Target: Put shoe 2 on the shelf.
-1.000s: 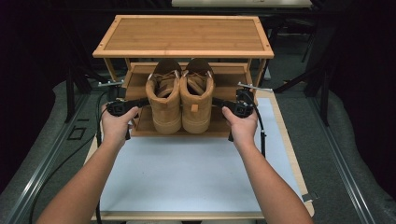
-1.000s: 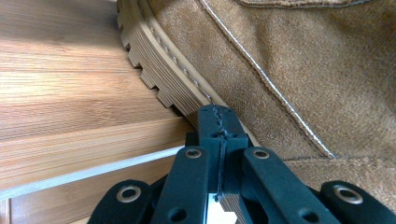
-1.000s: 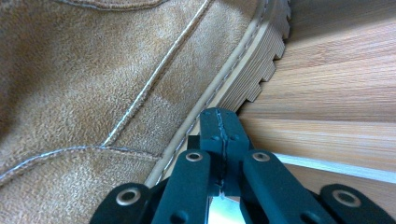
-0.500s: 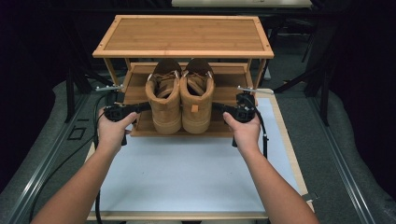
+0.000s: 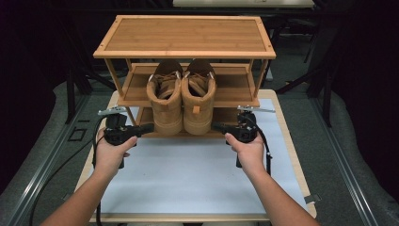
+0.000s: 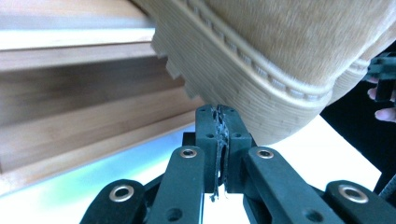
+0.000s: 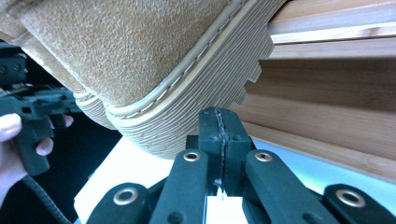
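Tan suede boots point(image 5: 181, 99) stand as a pair, side by side and touching, on the middle shelf of a bamboo shoe rack point(image 5: 184, 35), toes jutting past the shelf's front edge towards the person. Their pale ribbed soles carry lugged treads and a stitched welt; the laces lie loose at the open tops. The left gripper point(image 5: 146, 127) and the right gripper point(image 5: 217, 126) flank the toes, each clenched on nothing, tips close to the soles. With that much overhang, a sideways nudge from either closed tip could likely twist a boot or tip it off the shelf onto the table point(image 5: 188, 183).
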